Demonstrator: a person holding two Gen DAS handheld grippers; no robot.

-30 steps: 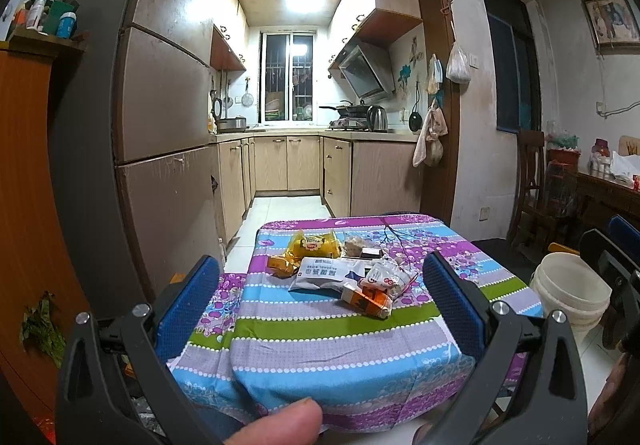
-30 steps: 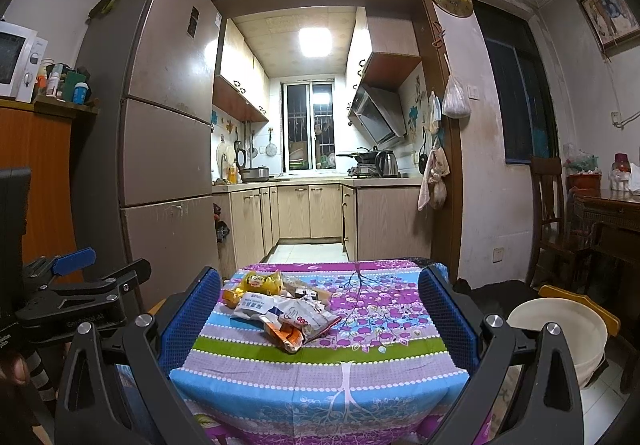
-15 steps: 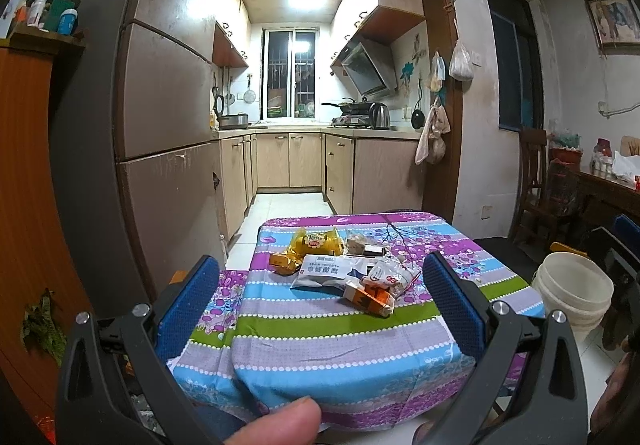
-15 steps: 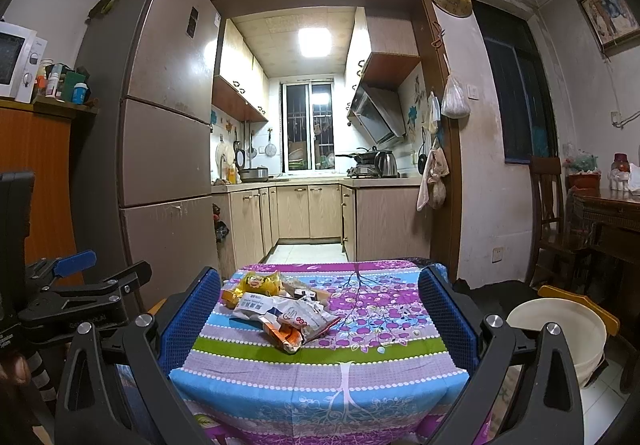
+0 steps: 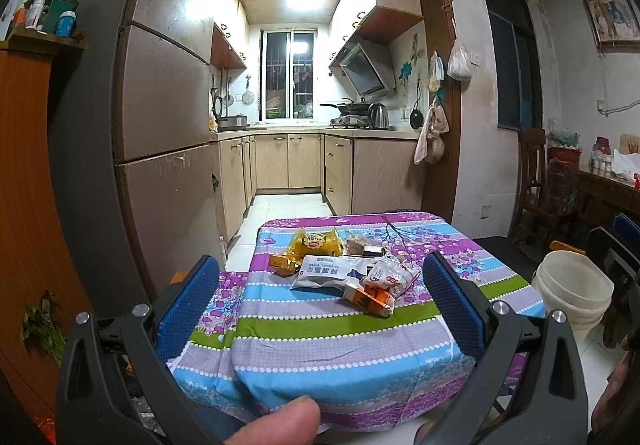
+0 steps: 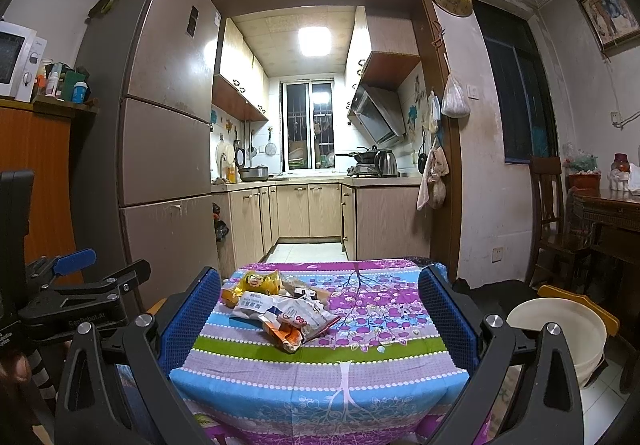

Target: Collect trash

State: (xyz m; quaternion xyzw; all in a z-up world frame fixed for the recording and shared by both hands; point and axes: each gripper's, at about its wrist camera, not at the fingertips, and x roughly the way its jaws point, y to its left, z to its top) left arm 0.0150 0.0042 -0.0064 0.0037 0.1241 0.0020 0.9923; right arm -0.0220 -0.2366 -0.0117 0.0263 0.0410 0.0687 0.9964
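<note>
2 claws face a small desk point(image 5: 352, 329) draped in a striped, flowered cloth. The left claw point(image 5: 320, 309) is spread wide with nothing between its 2 blue pads point(image 5: 188, 305); the right claw point(image 6: 320, 321) is spread just as wide, also empty. The trash sits ahead of both claws on the desk top, untouched, in 1 loose heap: 1 yellow snack bag point(image 5: 318, 242) farthest off, 1 small orange wrapper point(image 5: 285, 264) left of it, 1 white packet with blue print point(image 5: 326, 272) in the middle, 1 red-and-white wrapper point(image 5: 390, 276) to its right, 1 orange carton point(image 5: 370, 298) nearest the left claw. More scraps lie behind; their number is unclear. 1 white bucket point(image 5: 572, 293) stands on the floor right of the left claw. A thumb point(image 5: 280, 423) shows below it.
</note>
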